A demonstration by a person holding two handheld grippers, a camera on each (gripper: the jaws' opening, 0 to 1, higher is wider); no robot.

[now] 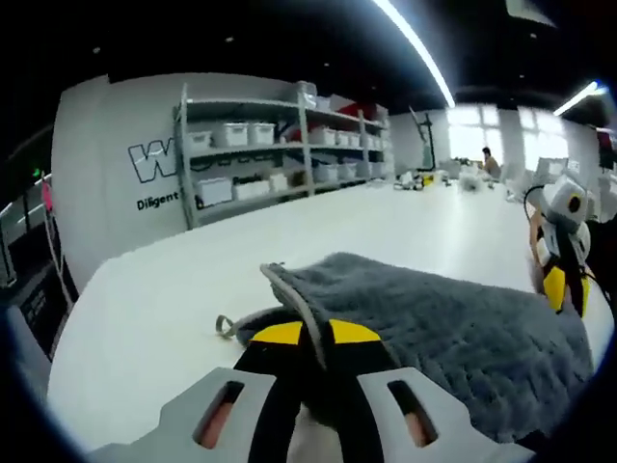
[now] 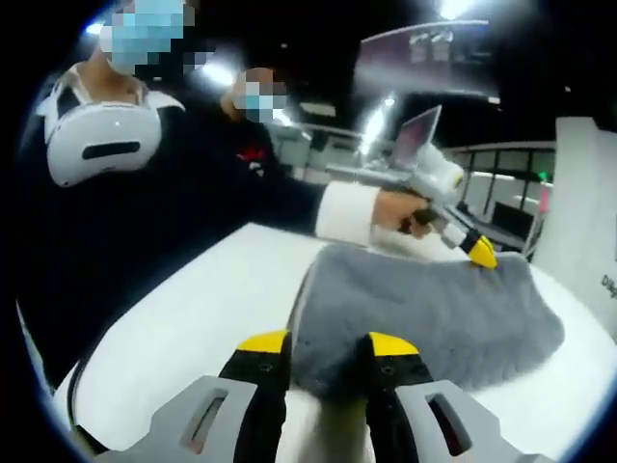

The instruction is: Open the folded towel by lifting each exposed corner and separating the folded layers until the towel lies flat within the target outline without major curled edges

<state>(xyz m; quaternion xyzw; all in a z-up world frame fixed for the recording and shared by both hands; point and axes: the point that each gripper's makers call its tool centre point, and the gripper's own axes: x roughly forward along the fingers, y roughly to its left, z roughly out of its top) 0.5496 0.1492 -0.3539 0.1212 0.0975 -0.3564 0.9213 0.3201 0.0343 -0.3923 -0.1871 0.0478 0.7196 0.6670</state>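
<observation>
A grey fluffy towel (image 1: 453,323) lies folded on the white table (image 1: 164,299). My left gripper (image 1: 315,335) is shut on the towel's hemmed edge, which runs up between its yellow-tipped jaws. In the right gripper view the same left gripper (image 2: 482,254) is held by a hand at the towel's far edge. My right gripper (image 2: 328,344) stands open at the near corner of the towel (image 2: 424,304), with grey pile filling the gap between its jaws. The left gripper view shows that right gripper (image 1: 567,285) at the towel's right end.
Metal shelves with white bins (image 1: 280,154) stand beyond the table's far edge. A person in a dark top with a white headset (image 2: 101,145) stands close to the table's left side in the right gripper view. White table surface (image 2: 202,309) surrounds the towel.
</observation>
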